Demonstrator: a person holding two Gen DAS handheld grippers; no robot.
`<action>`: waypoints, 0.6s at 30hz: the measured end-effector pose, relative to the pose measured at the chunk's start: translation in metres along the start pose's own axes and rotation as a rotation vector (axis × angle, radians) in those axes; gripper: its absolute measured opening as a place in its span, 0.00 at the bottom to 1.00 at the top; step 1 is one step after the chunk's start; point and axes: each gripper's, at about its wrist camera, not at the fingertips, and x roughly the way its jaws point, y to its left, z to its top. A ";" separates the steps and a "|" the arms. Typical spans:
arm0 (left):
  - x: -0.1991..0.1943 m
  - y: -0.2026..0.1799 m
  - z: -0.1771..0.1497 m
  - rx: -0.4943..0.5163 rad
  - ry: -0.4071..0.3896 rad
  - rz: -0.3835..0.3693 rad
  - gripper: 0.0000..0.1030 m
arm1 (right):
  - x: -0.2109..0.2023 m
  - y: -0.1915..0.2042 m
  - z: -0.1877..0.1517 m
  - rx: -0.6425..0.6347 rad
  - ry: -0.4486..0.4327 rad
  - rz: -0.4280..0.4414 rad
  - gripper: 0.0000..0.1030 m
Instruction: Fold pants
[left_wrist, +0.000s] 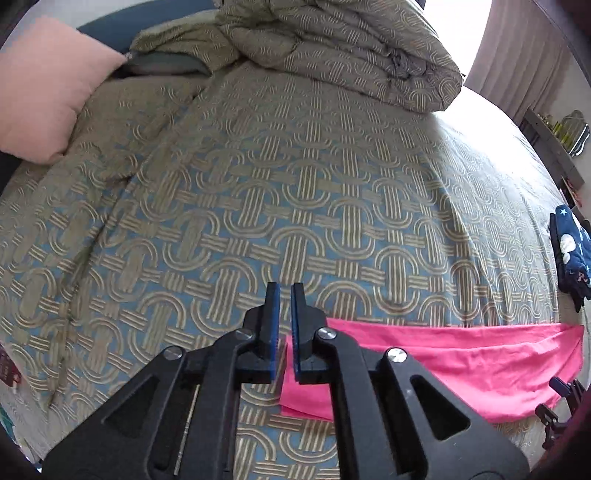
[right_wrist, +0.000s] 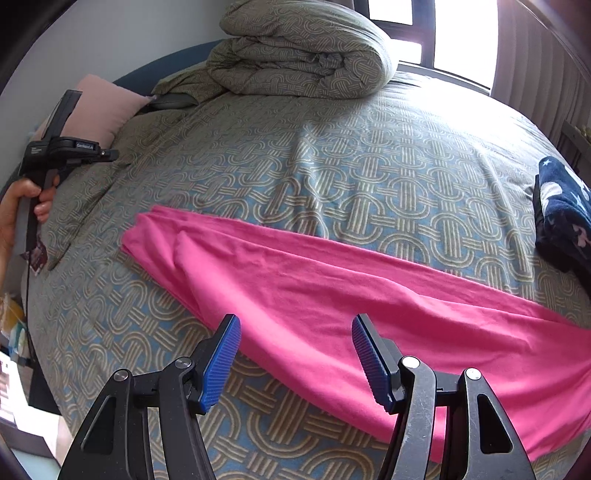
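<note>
Right now the bright pink soft cotton pants (right_wrist: 314, 280) lie stretched in a long band across the bed with its blue-and-tan woven-pattern cover (right_wrist: 332, 166), already doubled leg on leg by the look of it, which leaves room to fold lengthwise. My right gripper (right_wrist: 295, 362) hovers over the near edge, fingers spread wide and empty, ready to pinch cloth. My left gripper (left_wrist: 285, 325) sits above the band's left end, fingers nearly together, holding nothing, I judge.
</note>
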 end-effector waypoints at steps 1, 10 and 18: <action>0.009 0.005 -0.010 -0.013 0.024 -0.023 0.10 | 0.006 -0.003 0.001 0.004 0.012 -0.004 0.62; 0.036 0.029 -0.092 -0.046 0.078 -0.127 0.51 | 0.054 -0.024 0.005 0.005 0.093 -0.037 0.62; 0.054 0.027 -0.089 -0.101 0.005 -0.239 0.59 | 0.090 0.007 0.033 -0.367 0.119 0.060 0.62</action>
